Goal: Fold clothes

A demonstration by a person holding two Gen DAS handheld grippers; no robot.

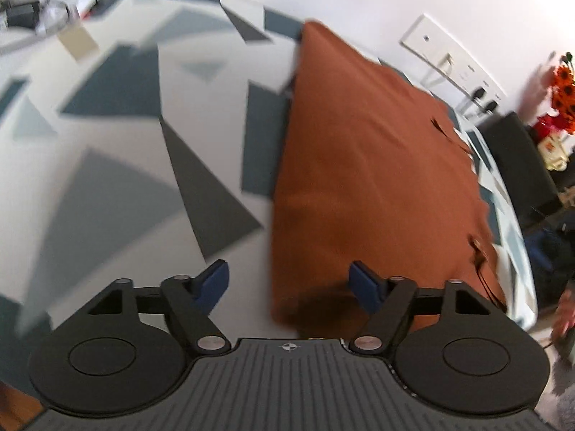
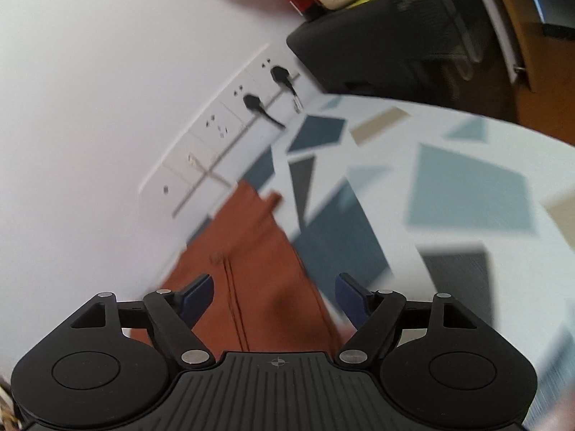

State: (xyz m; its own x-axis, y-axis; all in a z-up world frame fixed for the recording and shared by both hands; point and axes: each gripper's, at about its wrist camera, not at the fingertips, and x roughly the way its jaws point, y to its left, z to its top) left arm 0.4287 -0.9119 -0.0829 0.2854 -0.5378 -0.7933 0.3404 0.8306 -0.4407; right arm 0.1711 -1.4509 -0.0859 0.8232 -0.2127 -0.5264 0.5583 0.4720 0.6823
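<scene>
under left claw [image 1: 288, 282], garment [image 1: 377, 165] blurred

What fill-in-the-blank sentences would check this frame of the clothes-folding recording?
1. The garment lying on the patterned tablecloth is ____ in colour.
2. The left gripper has ____ between its blue pads.
3. In the right wrist view, two black ____ sit in the white wall socket strip.
4. The jaws of the right gripper stand ____.

Missing words: rust orange; nothing; plugs; open
</scene>
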